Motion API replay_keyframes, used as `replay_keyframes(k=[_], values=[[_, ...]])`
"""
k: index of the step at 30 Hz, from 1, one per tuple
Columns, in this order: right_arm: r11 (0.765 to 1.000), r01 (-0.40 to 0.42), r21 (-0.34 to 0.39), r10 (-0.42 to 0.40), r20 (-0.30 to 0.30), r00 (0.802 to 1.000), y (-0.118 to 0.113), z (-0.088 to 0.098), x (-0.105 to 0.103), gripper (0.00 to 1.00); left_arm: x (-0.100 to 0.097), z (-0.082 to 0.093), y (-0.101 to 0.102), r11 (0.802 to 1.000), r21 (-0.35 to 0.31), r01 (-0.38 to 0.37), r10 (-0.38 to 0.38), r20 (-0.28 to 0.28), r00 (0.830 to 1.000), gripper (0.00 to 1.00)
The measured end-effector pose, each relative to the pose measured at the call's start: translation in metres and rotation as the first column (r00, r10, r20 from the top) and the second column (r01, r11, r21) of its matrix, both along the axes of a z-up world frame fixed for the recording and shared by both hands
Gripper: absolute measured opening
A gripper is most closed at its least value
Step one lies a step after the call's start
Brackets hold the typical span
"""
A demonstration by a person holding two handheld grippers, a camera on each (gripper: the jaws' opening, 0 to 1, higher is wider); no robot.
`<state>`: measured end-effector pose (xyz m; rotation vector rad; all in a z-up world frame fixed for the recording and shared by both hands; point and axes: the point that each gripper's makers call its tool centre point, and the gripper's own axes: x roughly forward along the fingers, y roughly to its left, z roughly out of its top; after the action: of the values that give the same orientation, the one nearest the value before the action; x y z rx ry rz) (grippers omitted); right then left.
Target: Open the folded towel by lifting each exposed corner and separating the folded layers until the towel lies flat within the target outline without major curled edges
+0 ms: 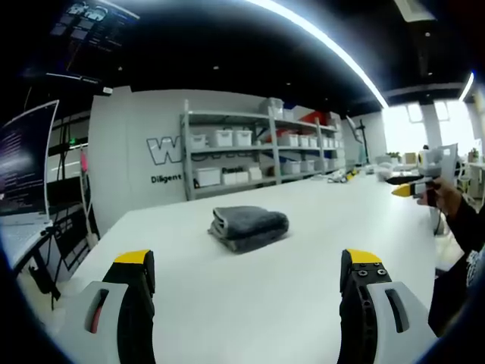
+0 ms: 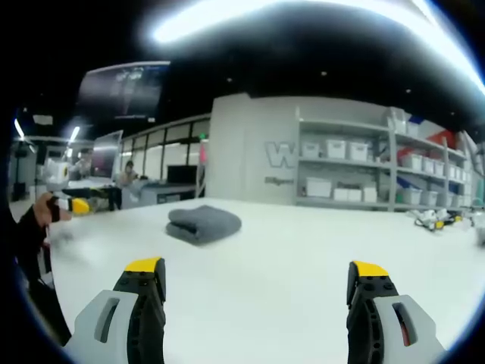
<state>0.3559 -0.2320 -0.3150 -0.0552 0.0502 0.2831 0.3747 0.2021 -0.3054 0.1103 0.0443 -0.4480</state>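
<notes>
On the white counter (image 1: 250, 303) sits the gray towel (image 1: 248, 226), still folded. Your left hand-held gripper (image 1: 250, 267) and right hand-held gripper (image 2: 258, 274) both gape wide, holding nothing, well short of it.

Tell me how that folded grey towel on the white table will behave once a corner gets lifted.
The grey towel looks thick and plush, with rounded, sagging folds, so it will likely be floppy and drape rather than hold shape. Its stacked layers may cling together and rise as a bundle. On the smooth white table it could slide if pushed. Rolling or tipping seems unlikely, since it sits low.
</notes>
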Motion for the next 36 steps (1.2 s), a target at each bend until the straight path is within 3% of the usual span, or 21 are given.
replay_keyframes(k=[5,9,13,22,36], values=[[1.0,0.0,-0.003,0.0,-0.002,1.0,-0.001,0.002,-0.001,1.0,0.002,0.001,0.006,0.999,0.029,-0.033,0.033,0.002,0.999,1.0],[1.0,-0.001,-0.019,0.002,0.009,1.0,-0.003,0.013,0.001,1.0,0.004,0.013,0.005,0.997,0.07,-0.021,0.021,0.008,1.0,1.0],[1.0,-0.005,-0.026,0.005,0.014,1.0,-0.003,0.021,0.003,1.0,0.006,0.025,0.004,0.999,0.053,-0.006,0.006,0.011,1.0,1.0],[0.993,-0.023,-0.119,0.024,0.007,1.0,0.003,0.045,0.017,1.0,0.02,0.046,0.002,0.998,0.061,0.008,-0.008,-0.015,1.0,1.0],[0.982,-0.039,-0.187,0.041,0.01,0.999,0.013,0.074,0.037,1.0,0.039,0.065,0.002,0.991,0.132,0.012,-0.01,-0.015,1.0,1.0]])
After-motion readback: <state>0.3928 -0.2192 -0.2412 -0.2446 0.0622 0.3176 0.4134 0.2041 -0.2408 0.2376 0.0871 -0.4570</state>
